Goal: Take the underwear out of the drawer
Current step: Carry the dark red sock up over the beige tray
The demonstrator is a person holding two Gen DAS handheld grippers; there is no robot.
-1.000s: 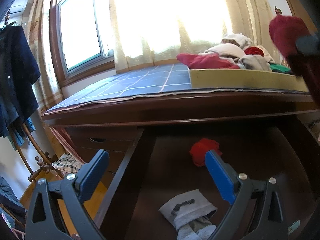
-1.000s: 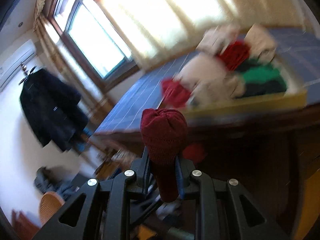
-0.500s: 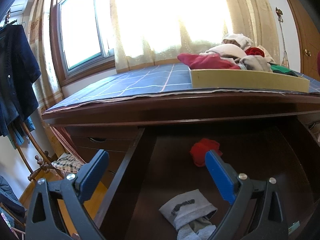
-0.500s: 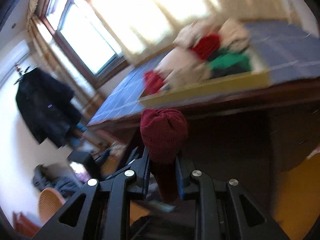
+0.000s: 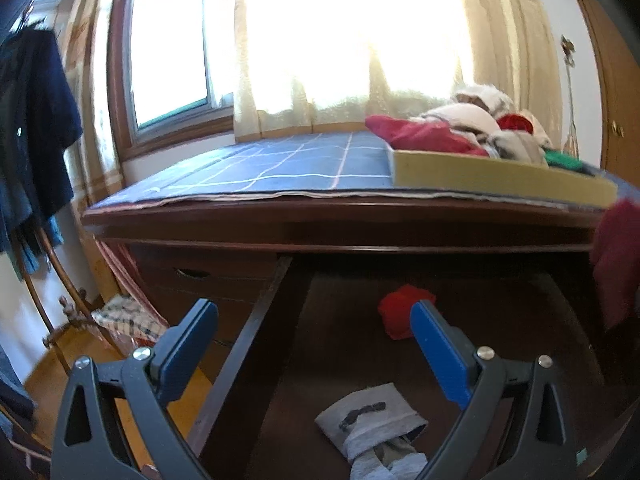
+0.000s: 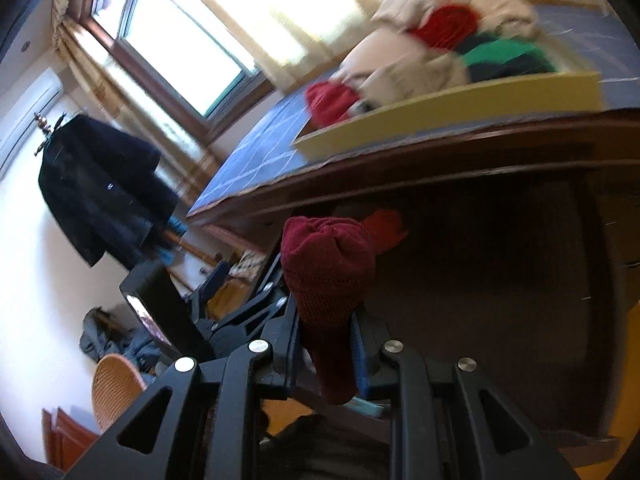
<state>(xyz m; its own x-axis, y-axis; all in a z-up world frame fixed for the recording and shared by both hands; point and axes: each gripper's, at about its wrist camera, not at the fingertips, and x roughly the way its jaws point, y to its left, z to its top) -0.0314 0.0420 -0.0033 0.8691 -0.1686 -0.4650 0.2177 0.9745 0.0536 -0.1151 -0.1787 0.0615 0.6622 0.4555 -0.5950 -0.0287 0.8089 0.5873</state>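
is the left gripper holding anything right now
No, the left gripper is wide open over the drawer, nothing between its blue fingers.

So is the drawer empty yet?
Not empty. The open drawer holds a red bundle at the back and a grey folded piece nearer the front.

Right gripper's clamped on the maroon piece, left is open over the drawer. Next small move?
Probably carry the right gripper with its maroon garment up to the yellow tray and release: the piece is already out of the drawer, and the tray holds the other clothes.
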